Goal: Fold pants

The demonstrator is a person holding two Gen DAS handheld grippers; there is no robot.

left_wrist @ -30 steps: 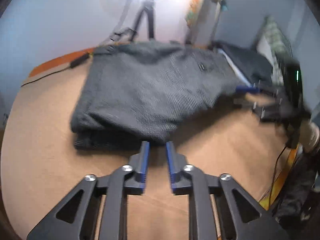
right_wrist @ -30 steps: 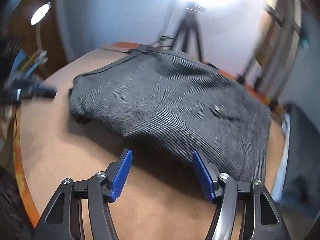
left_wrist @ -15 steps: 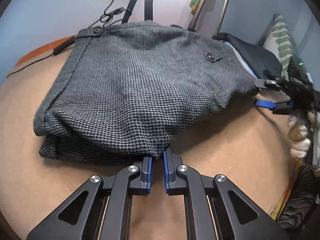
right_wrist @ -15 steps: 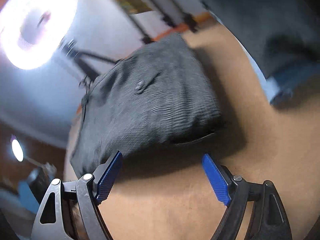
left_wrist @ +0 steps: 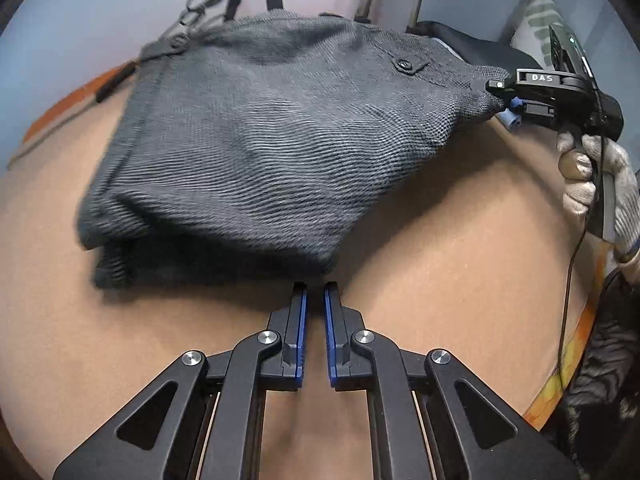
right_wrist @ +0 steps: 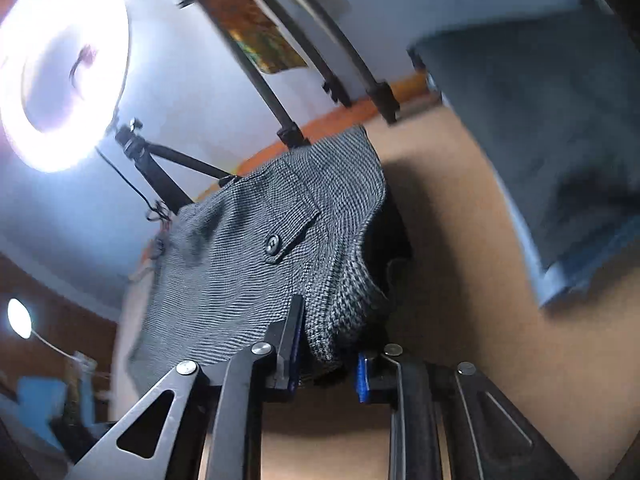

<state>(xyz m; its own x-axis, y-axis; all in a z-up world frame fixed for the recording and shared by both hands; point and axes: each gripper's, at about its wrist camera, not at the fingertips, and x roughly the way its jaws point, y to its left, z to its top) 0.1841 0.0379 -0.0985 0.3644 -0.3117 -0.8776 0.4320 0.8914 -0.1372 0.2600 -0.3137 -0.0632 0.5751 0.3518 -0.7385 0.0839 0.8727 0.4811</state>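
Observation:
The grey houndstooth pants (left_wrist: 260, 148) lie folded in a thick stack on the brown table (left_wrist: 440, 240). My left gripper (left_wrist: 315, 292) is nearly shut and empty, its tips just short of the stack's near edge. My right gripper (left_wrist: 504, 96) is shut on the stack's right corner and lifts it off the table. In the right wrist view the pants (right_wrist: 248, 264) fill the middle, with the pinched corner between the fingers of my right gripper (right_wrist: 328, 356). A pocket button (right_wrist: 272, 243) shows on top.
A dark folded garment (right_wrist: 532, 128) lies on the table to the right of the pants. Tripod legs (right_wrist: 160, 168) and a ring light (right_wrist: 64, 64) stand behind the table. An orange edge strip (left_wrist: 68, 108) borders the far side.
My right gripper has closed on the pants' right corner and raised it; it was open half a second ago. My left gripper stays nearly shut at the near edge.

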